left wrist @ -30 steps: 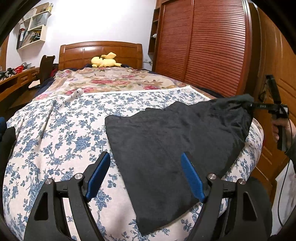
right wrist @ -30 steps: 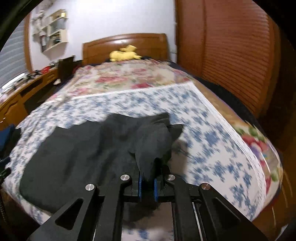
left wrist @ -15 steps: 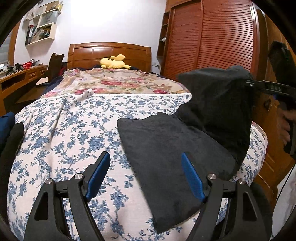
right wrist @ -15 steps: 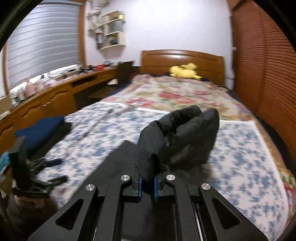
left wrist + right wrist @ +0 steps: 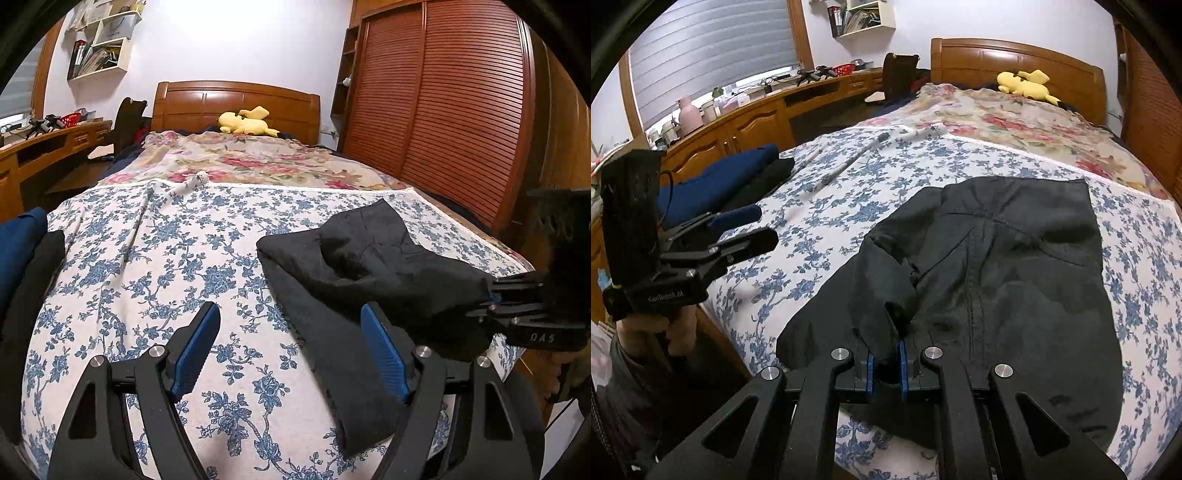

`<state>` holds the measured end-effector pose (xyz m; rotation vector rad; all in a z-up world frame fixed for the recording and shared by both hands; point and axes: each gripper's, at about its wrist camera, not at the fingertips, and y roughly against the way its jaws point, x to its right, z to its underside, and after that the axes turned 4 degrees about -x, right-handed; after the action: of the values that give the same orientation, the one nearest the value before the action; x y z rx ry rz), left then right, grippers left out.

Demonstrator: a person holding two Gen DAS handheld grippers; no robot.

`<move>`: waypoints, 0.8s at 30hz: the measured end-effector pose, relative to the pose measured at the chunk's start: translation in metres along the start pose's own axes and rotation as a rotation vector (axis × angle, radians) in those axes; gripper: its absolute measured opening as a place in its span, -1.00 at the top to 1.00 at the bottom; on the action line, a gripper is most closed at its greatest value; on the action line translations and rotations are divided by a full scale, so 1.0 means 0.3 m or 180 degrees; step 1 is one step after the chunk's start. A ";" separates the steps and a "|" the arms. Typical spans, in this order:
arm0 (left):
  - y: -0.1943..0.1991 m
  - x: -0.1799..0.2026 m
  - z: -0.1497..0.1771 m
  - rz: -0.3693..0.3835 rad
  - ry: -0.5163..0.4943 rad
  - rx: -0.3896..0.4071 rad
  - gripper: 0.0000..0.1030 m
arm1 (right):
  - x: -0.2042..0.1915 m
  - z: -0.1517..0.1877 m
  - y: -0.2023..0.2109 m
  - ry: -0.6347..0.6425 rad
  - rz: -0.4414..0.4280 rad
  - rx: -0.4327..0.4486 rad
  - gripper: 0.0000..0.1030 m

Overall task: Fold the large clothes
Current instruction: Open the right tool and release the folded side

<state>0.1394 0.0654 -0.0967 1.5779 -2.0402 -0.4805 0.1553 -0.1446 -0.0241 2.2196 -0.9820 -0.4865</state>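
Note:
A large black garment (image 5: 369, 266) lies on the blue-flowered sheet (image 5: 166, 258) at the right side of the bed, one part doubled over itself. My right gripper (image 5: 886, 354) is shut on a bunched corner of the black garment (image 5: 1015, 266), low over the cloth near the bed's front edge. In the left wrist view the right gripper (image 5: 493, 295) comes in from the right with the cloth stretched from it. My left gripper (image 5: 289, 308) is open, hovering over the sheet and the garment's left edge, with nothing pinched. A hand holds the left gripper (image 5: 762, 226) at the bed's left side.
Folded blue and black clothes (image 5: 738, 173) sit at the bed's left edge. A yellow plush toy (image 5: 245, 122) lies by the wooden headboard (image 5: 236, 103). Louvered wardrobe doors (image 5: 443, 110) stand close on the right, and a wooden desk (image 5: 738, 122) runs along the left wall.
My right gripper lifted the garment's corner, carried it across and lowered it near the front edge, doubling the cloth over itself. My left gripper stayed open and shifted slightly.

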 end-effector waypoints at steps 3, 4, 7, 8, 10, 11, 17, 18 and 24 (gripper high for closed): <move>-0.003 0.005 -0.002 0.0001 -0.0010 0.0001 -0.54 | -0.036 -0.015 0.005 0.0020 0.0098 -0.0031 0.71; -0.002 0.009 -0.002 0.0001 -0.0015 0.0001 -0.54 | -0.049 -0.022 0.011 0.0051 0.0142 -0.0033 0.67; -0.008 0.017 0.004 0.0011 -0.0023 -0.0011 -0.54 | -0.082 -0.016 0.056 0.0135 0.0193 -0.0002 0.41; -0.012 0.019 0.007 0.0012 -0.0026 -0.0021 -0.54 | -0.087 -0.010 0.072 0.0156 0.0184 0.0022 0.28; -0.012 0.025 0.011 0.0011 -0.0028 -0.0030 -0.54 | -0.105 0.006 0.124 0.0190 0.0181 0.0084 0.15; -0.009 0.030 0.014 0.0019 -0.0033 -0.0026 -0.54 | -0.108 0.016 0.147 0.0198 0.0183 0.0117 0.13; 0.038 0.085 0.020 0.0116 -0.0012 0.0017 -0.54 | -0.074 0.085 0.248 0.0249 0.0349 0.0185 0.13; 0.048 0.098 0.019 0.0138 -0.0013 0.0023 -0.54 | -0.059 0.097 0.258 0.0232 0.0394 0.0191 0.13; 0.084 0.198 -0.005 0.0198 -0.0130 0.0058 -0.54 | 0.026 0.145 0.228 0.0059 0.0582 0.0138 0.18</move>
<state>0.1092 0.0146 -0.0705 1.5217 -2.1233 -0.4760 0.1009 -0.2030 -0.0083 2.1422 -1.1825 -0.3642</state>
